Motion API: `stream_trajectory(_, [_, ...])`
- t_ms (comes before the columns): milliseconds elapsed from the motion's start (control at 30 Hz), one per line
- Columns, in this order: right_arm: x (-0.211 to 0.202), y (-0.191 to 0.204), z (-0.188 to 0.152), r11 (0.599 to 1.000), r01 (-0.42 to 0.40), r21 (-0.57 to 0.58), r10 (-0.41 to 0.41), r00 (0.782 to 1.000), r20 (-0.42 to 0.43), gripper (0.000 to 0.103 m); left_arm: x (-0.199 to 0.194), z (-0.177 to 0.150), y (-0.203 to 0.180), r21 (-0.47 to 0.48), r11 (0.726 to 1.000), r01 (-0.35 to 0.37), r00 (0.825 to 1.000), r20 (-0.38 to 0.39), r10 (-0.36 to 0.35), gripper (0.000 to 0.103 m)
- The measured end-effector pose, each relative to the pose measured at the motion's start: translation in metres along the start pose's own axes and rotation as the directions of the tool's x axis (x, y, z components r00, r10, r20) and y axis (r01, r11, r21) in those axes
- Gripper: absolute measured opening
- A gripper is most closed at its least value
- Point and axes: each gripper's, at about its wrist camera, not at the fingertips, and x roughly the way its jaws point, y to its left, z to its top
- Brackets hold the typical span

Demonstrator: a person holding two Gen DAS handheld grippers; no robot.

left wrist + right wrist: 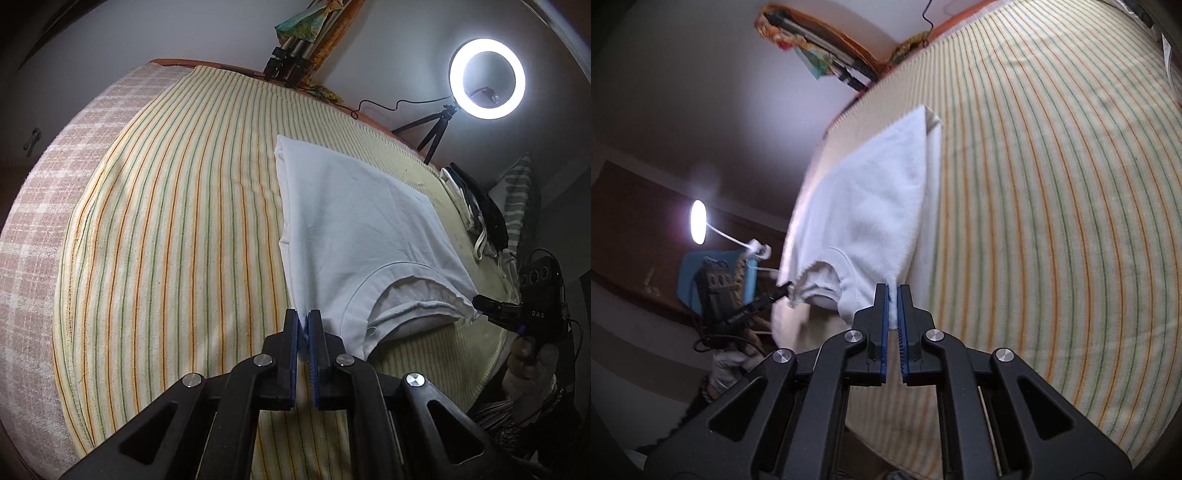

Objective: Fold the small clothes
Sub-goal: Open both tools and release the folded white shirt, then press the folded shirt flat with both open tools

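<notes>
A white T-shirt (354, 221) lies partly folded on the striped bed cover (177, 221), its neck end lifted toward me. My left gripper (302, 316) is shut on the shirt's near corner by the collar. My right gripper shows at the right in the left wrist view (480, 301), pinching the other corner. In the right wrist view the right gripper (893, 290) is shut on the shirt (871, 206), and the left gripper (786, 288) holds the far corner at the left.
A pile of other clothes (476, 210) lies at the bed's right edge. A lit ring light on a tripod (487, 79) stands behind the bed. A desk lamp (699, 221) and a blue chair (716, 273) stand beside the bed.
</notes>
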Motion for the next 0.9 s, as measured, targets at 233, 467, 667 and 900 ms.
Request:
stream_trajectory(233, [0.004,0.020,-0.005,0.967,0.198,-0.158,-0.204,0.979,-0.025,0.006,-0.005,-0.004,-0.011,0.065,0.996,-0.061,0.998,-0.001,0.061,0.015])
stream_trajectory(467, [-0.022,0.044,0.019,0.940,0.212,-0.268,-0.185,0.975,0.122,0.006,-0.032,0.024,-0.032,0.124,0.989,-0.085,0.989,0.129,0.068,0.031])
stream_trajectory(667, [0.001,0.069,0.055,0.911,0.216,-0.351,-0.175,0.974,0.147,0.006,-0.007,0.066,-0.052,0.151,0.985,-0.085,0.988,0.139,0.064,0.031])
stream_trajectory(900, [0.058,0.091,0.088,0.859,0.265,-0.438,-0.239,0.964,0.114,0.007,0.039,0.102,-0.071,0.182,0.979,-0.093,0.990,0.118,0.072,0.037])
